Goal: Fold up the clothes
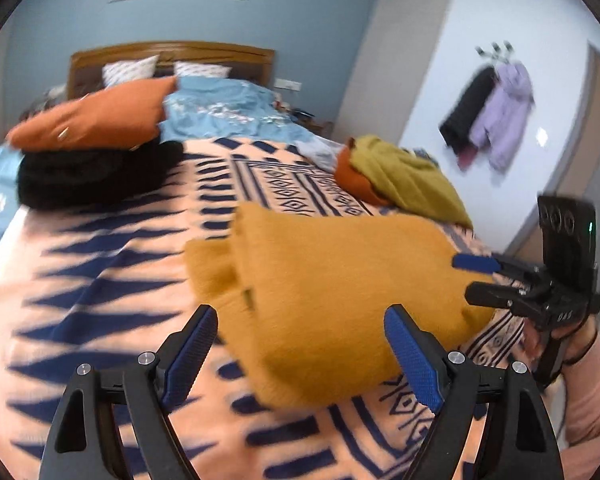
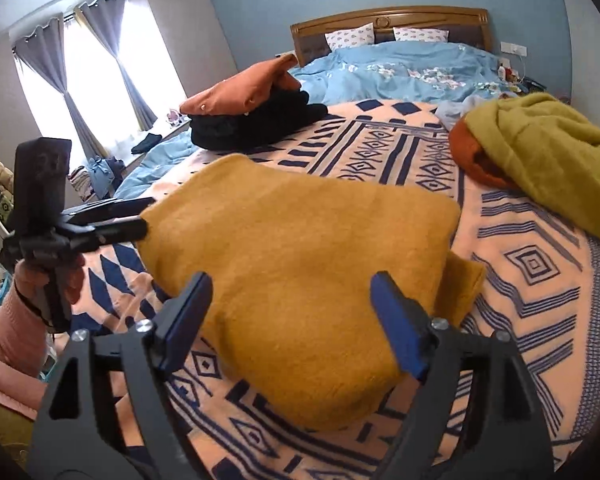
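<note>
A mustard-yellow folded garment (image 1: 320, 288) (image 2: 300, 264) lies on the peach and navy patterned blanket (image 1: 100, 280) (image 2: 532, 280) on the bed. My left gripper (image 1: 300, 344) (image 2: 144, 214) is open, its blue pads on either side of the garment's near left edge. My right gripper (image 2: 292, 312) (image 1: 480, 280) is open too, its fingers spread at the garment's right edge. Neither pair of jaws is pressed onto the cloth. The left wrist view is blurred by motion.
At the far left, an orange garment (image 1: 92, 120) (image 2: 240, 88) tops a black pile (image 1: 100, 176) (image 2: 256, 124). An olive garment (image 1: 408, 176) (image 2: 548, 148) covers an orange one at the right. Behind are a blue duvet (image 2: 400, 72), pillows and a headboard. Coats (image 1: 496, 116) hang on the wall.
</note>
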Available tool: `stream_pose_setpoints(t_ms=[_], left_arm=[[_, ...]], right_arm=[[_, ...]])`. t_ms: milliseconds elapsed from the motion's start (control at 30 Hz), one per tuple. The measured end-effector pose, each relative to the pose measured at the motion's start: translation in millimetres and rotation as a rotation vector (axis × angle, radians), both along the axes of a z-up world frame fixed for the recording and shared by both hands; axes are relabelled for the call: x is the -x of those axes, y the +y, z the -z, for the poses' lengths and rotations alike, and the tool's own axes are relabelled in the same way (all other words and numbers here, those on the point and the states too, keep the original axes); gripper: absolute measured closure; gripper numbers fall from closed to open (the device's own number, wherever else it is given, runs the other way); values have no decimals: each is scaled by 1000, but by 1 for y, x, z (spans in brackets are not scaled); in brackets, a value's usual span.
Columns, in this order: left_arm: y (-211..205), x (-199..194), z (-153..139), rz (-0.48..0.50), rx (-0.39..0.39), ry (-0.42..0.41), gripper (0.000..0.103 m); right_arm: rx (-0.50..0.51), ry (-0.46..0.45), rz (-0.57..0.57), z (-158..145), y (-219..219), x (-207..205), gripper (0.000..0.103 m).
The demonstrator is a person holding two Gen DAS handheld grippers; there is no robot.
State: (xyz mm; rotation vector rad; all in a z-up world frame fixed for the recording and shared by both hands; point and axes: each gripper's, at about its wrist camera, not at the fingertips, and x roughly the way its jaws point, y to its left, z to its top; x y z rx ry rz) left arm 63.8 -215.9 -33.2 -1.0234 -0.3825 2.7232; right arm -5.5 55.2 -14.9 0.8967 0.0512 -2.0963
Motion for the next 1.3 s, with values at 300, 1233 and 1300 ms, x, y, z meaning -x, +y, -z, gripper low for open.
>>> stream_pose_setpoints(t_ms=[300,1233,1300], left_arm=[[-17,-18,23,-19,-112,-104,15],[8,32,71,33,-510,-244,0],[7,33,71,25,-528,-250,0]], right_arm=[[76,-37,35,-12,21,-4,20],[304,-530,193,58,35,58,0],[301,-535,197,58,42,54,0]])
